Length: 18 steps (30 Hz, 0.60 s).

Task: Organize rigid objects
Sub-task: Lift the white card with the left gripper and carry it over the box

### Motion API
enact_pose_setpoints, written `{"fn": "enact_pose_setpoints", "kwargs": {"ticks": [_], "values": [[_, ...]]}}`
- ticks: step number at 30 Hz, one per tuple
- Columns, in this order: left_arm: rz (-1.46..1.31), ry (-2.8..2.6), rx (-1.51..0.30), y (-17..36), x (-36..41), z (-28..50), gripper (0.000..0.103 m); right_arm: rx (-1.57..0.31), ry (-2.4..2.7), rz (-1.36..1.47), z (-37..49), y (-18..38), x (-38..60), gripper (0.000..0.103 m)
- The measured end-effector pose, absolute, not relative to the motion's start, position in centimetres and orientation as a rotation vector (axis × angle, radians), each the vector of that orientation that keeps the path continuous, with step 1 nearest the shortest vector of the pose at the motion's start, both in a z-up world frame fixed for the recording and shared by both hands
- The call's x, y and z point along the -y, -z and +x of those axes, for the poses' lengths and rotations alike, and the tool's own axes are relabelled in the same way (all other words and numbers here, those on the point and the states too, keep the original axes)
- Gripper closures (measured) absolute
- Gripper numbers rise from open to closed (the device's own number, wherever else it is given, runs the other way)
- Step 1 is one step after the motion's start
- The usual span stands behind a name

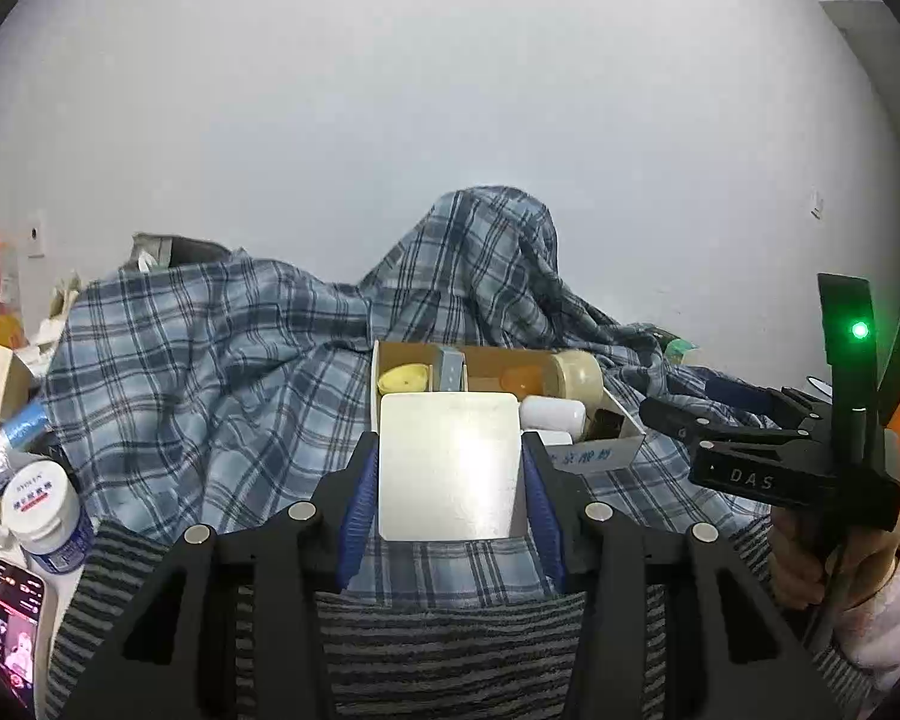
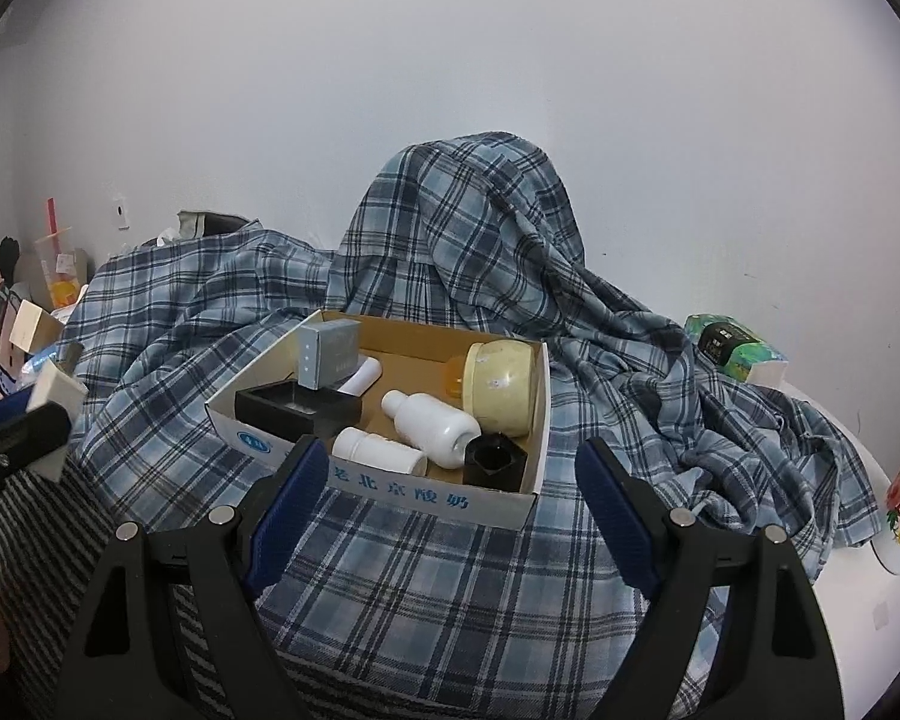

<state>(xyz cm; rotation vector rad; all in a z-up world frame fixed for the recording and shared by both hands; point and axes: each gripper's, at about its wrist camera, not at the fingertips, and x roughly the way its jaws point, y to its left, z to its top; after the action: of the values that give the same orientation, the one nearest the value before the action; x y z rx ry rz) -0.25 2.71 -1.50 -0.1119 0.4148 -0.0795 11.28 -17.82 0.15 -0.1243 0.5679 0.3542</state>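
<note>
Two grippers face the cardboard box [image 2: 390, 480] on the plaid cloth [image 2: 390, 570]: the left gripper [image 1: 450, 468] pinches a flat white box [image 1: 450, 462] just short of it, probably to add it, while the right gripper [image 2: 450, 516] hangs spread, empty.

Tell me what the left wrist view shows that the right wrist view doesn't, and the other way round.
Only the left wrist view: the left gripper shut on a flat white box, a lit phone and a white jar.

Only the right wrist view: the open, empty right gripper, a black tray, a black hexagonal cup and a green tissue pack.

Both: the cardboard box on the plaid cloth, the cream jar and a grey box.
</note>
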Motion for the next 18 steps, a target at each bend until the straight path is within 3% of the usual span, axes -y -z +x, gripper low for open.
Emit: {"fn": "enact_pose_setpoints", "kwargs": {"ticks": [9, 18], "values": [[-0.188, 0.056, -0.378, 0.1, -4.6, -0.1, 0.055, -0.566, -0.36, -0.101, 11.4, -0.1, 18.1, 0.019], [-0.097, 0.02, -0.237, -5.1, -4.6, 1.8, 0.055, -0.526, -0.308, -0.099, 11.7, -3.0, 18.6, 0.019]]}}
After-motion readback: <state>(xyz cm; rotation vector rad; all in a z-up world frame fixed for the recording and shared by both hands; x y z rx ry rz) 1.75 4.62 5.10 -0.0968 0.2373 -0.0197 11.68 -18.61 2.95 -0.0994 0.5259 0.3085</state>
